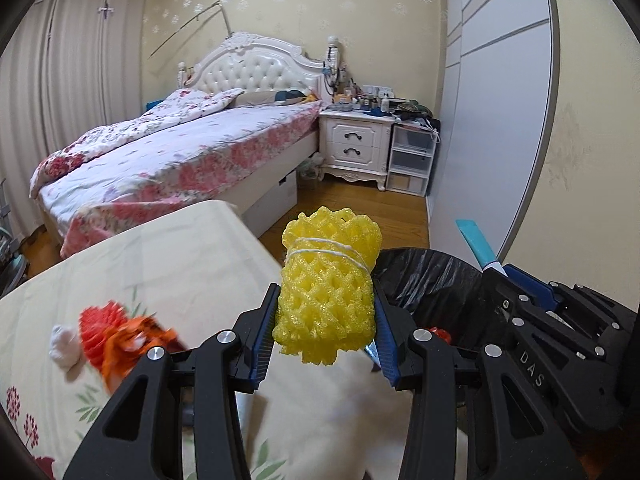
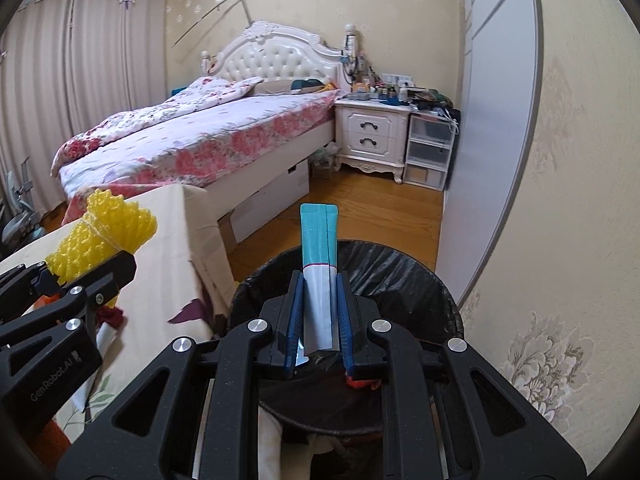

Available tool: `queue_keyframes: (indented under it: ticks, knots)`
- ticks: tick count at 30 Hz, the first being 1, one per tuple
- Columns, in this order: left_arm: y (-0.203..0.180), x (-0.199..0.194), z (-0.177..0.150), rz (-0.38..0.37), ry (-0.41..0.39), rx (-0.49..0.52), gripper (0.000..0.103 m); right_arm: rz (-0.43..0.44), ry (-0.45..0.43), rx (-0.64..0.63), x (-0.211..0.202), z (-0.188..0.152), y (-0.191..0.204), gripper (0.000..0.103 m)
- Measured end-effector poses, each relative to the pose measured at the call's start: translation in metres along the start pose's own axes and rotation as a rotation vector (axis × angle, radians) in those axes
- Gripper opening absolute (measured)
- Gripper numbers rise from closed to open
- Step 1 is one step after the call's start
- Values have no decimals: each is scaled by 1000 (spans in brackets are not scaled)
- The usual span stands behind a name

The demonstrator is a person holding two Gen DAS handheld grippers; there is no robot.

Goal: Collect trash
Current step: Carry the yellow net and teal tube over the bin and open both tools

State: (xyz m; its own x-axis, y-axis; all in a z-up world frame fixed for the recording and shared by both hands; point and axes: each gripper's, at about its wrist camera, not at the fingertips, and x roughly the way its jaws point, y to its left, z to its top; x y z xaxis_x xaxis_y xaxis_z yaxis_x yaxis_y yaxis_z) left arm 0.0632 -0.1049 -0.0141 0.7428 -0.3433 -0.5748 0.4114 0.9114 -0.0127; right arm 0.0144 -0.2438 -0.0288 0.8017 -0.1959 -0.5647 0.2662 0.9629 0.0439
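Note:
My left gripper (image 1: 325, 300) is shut on a yellow foam net roll (image 1: 330, 280) tied with white string, held above the table's right edge. The same yellow foam net roll (image 2: 104, 240) shows at the left of the right wrist view. My right gripper (image 2: 319, 280) is shut on a teal and silver packet (image 2: 319, 248), which stands upright over a bin lined with a black bag (image 2: 400, 276). In the left wrist view the black-bagged bin (image 1: 432, 280) lies just right of the roll, and the right gripper's body (image 1: 560, 332) hangs over it. Red and orange scraps (image 1: 120, 336) and a white wad (image 1: 64, 346) lie on the table.
A floral cloth covers the table (image 1: 180, 260) at the left. Behind it stand a bed (image 1: 180, 148), a white nightstand (image 1: 356, 140) and clear drawers (image 1: 412, 160). Wooden floor (image 2: 360, 212) lies between bin and bed. A grey wardrobe door (image 2: 492, 120) and a wall close the right side.

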Motion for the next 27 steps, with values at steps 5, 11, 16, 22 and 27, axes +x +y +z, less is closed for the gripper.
queue_keyframes:
  ticks: [5,11,16,22,27]
  knots:
    - [-16,25,7,-41,34,15,43,-24,7,37,17,2,-9,17]
    - [-27,44,13,-53,45,44,43,-43,18,77,34,2,-18,17]
    - [-33,54,15,-50,58,55,43,-54,22,97,40,-1,-28,17]
    - [-34,66,15,-35,74,65,50,-61,33,104,45,-3,-31,19]
    - [-32,68,13,-1,67,68,68,-76,24,111,44,-2,-32,36]
